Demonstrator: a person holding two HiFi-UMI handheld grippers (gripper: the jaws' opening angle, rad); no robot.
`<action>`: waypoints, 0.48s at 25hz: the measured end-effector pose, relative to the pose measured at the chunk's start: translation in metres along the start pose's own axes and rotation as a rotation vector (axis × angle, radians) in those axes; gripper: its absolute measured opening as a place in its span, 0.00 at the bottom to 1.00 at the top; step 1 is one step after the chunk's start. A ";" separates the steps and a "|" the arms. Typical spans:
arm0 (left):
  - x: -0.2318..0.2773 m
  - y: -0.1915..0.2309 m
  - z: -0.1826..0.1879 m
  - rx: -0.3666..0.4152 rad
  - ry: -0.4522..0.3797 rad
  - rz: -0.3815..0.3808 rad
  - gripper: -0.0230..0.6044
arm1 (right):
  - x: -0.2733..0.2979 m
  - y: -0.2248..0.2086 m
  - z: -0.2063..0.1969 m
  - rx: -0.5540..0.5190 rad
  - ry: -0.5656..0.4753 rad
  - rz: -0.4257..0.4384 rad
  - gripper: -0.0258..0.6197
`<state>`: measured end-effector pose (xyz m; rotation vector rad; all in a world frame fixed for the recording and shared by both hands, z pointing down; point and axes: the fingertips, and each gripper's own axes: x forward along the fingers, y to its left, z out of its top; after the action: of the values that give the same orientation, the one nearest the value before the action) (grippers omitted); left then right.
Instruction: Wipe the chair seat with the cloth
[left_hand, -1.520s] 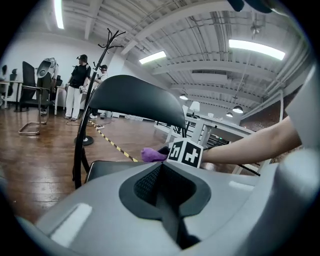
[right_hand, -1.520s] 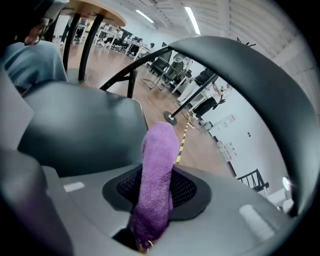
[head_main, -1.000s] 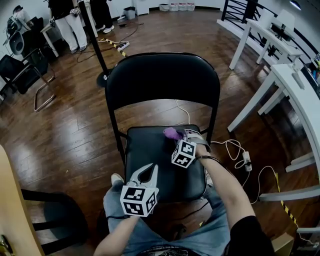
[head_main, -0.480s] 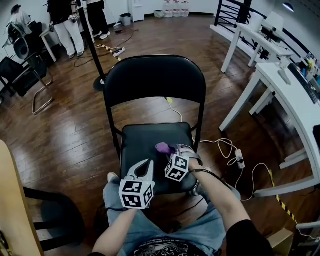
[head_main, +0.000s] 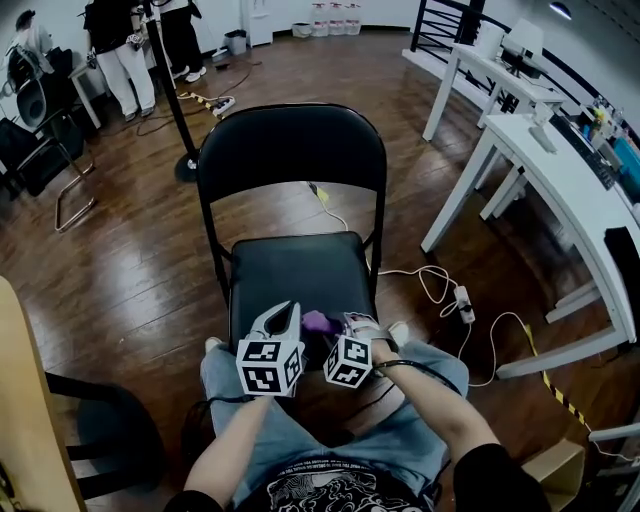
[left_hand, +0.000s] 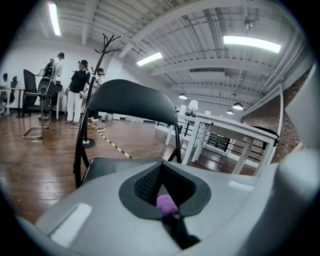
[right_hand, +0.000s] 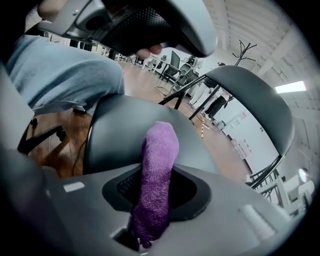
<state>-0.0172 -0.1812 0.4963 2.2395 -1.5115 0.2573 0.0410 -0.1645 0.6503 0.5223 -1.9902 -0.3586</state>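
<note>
**Purple cloth pinched in the right gripper, over the seat's near edge**

The right gripper (head_main: 338, 325) clamps a rolled purple cloth (head_main: 318, 322) that juts past its tips. That leaves the free end, I judge, able to rub the black chair seat (head_main: 290, 275) just ahead and below. The left gripper (head_main: 283, 312), jaws pressed together on nothing, hangs just beside it, clear of the stroke. The seat looks smooth and slightly glossy. Beyond the tools lies dark wooden floor (head_main: 120, 250), with white tables (head_main: 560, 160) and a trailing cable (head_main: 440, 290) off to their right.

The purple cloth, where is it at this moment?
In the head view the cloth is clamped in the right tongs, at the front edge of the chair seat, right of the left tongs.
</note>
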 end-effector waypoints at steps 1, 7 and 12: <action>0.000 -0.001 0.000 -0.001 0.000 -0.001 0.04 | -0.005 0.006 0.000 0.005 -0.003 0.003 0.21; 0.000 -0.012 0.000 0.006 -0.007 -0.017 0.04 | -0.025 0.039 -0.003 0.007 -0.017 0.025 0.21; -0.002 -0.017 0.004 0.006 -0.016 -0.026 0.04 | -0.030 0.053 -0.002 -0.004 -0.022 0.034 0.21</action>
<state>-0.0025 -0.1760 0.4884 2.2698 -1.4909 0.2369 0.0441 -0.1040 0.6529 0.4835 -2.0168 -0.3490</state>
